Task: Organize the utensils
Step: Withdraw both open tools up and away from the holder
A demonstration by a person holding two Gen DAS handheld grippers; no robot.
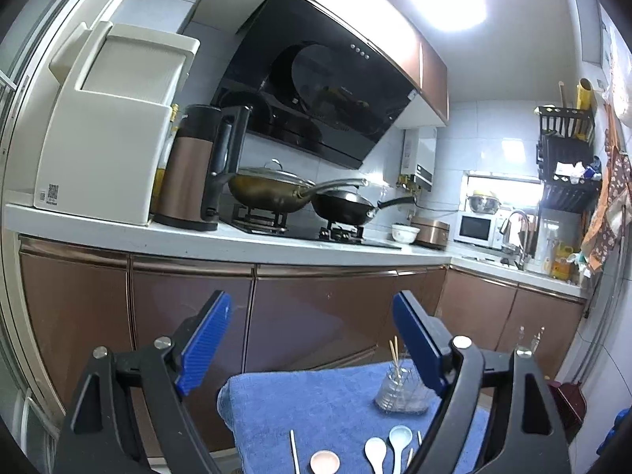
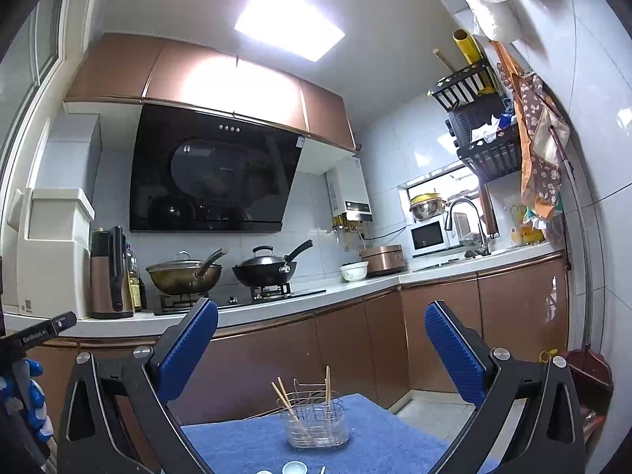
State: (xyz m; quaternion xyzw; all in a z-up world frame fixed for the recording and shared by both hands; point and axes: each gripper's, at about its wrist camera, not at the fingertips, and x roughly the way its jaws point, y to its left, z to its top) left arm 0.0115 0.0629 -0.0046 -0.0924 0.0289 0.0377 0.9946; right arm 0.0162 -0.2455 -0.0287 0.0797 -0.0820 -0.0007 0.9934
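A blue towel (image 1: 316, 403) covers a small table low in both views. On it stands a wire utensil holder (image 1: 399, 391) (image 2: 316, 422) with several chopsticks (image 2: 286, 395) inside. In front of the holder lie white spoons (image 1: 375, 450) (image 2: 294, 467), a pinkish spoon (image 1: 324, 462) and a loose chopstick (image 1: 293, 450). My left gripper (image 1: 311, 300) hangs above the near side of the towel, open, nothing between its blue pads. My right gripper (image 2: 320, 306) is also open and empty, with the holder below and beyond it.
Brown cabinets (image 2: 347, 347) under a white counter (image 1: 237, 241) stand close behind the table. The counter carries a kettle (image 1: 193, 173), two woks (image 1: 272, 189) on a stove and a bowl (image 2: 354, 270). A red stool (image 2: 588, 371) sits at the right. A gloved hand (image 2: 33, 395) shows at the left edge.
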